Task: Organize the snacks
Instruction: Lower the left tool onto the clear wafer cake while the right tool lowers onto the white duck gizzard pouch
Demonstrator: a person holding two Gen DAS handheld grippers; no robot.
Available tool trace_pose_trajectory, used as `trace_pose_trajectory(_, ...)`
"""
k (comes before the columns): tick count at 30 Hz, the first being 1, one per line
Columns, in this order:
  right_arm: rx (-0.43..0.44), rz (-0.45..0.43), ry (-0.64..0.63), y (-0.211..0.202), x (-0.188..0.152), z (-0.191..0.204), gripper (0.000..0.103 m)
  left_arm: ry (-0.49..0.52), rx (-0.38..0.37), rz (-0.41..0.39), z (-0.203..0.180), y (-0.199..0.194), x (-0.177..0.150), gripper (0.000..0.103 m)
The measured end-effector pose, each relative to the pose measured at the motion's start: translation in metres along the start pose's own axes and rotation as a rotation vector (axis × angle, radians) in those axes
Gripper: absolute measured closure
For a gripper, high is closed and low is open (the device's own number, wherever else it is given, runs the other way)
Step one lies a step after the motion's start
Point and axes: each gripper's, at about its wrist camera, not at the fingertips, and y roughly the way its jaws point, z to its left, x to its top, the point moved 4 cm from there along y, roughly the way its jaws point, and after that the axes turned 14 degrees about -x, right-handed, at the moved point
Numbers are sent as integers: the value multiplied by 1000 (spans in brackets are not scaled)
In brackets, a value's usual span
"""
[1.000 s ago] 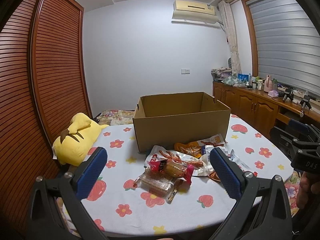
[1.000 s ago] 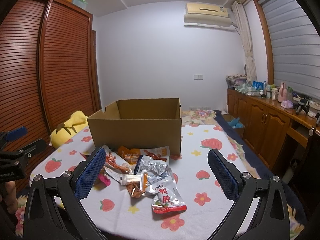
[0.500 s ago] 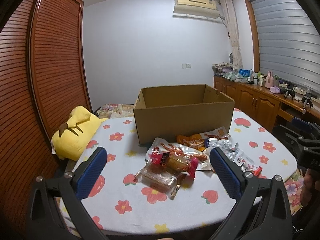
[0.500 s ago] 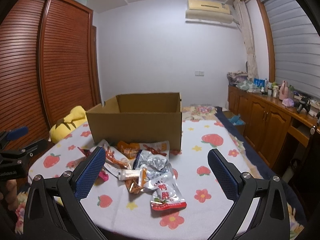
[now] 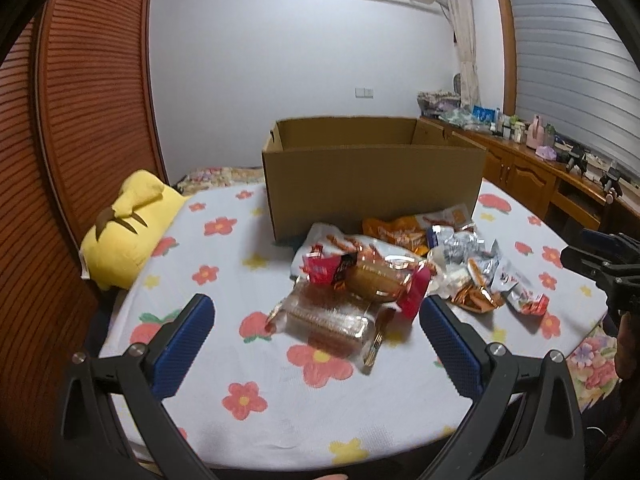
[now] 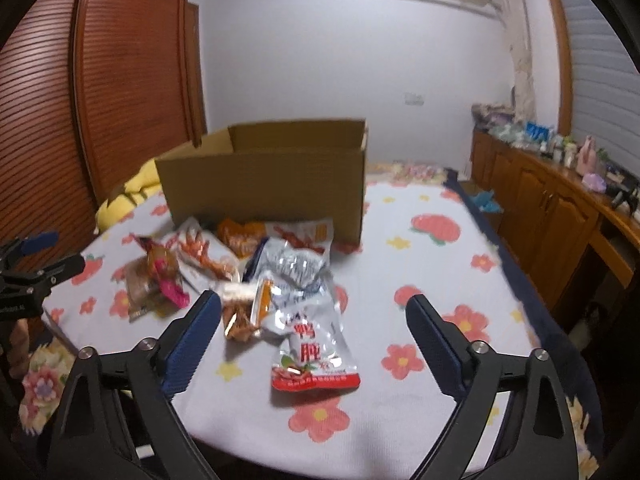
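Note:
An open brown cardboard box (image 5: 372, 184) (image 6: 264, 184) stands on the flowered tablecloth. A pile of snack packets lies in front of it. In the left wrist view my left gripper (image 5: 315, 305) is open just above a clear cake packet (image 5: 324, 320), with a red-wrapped bun (image 5: 372, 280) behind it. In the right wrist view my right gripper (image 6: 314, 300) is open and its jaws are closing. A white and red packet (image 6: 312, 352) lies on the table between the jaws, and the pads (image 6: 192, 336) are clear of it. Silver packets (image 6: 296, 268) lie further back.
A yellow plush toy (image 5: 124, 232) lies at the table's left edge beside the slatted wardrobe (image 5: 80, 120). A wooden sideboard (image 5: 540, 176) with small items runs along the right wall. The table's round front edge (image 5: 320, 464) is just below the grippers.
Both grippers have sunk and tipped down toward the snack pile, which now looks nearer. The right jaws stand slightly narrower than before.

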Motion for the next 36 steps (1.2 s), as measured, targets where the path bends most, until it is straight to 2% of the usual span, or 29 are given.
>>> trace_pose_trajectory(7, 49, 105, -42, 30, -19, 7, 20, -14, -24, 56, 4, 19, -10, 0)
trace_pose_trajectory(17, 92, 235, -91, 65, -33, 15, 21, -39, -44, 124, 19, 44, -17, 1)
trace_pose_trajectory(22, 85, 257, -109, 74, -38, 17, 23, -36, -64, 159, 22, 55, -14, 2)
trace_pose_trajectory(26, 61, 242, -134, 74, -39, 18, 29, -35, -91, 172, 21, 64, -9, 2)
trace_pose_trajectory(31, 31, 233, -172, 76, -39, 21, 34, -5, -89, 215, 21, 82, -9, 2)
trace_pose_trajectory(36, 38, 228, -172, 76, -40, 20, 37, 39, -91, 266, 24, 97, -10, 2)
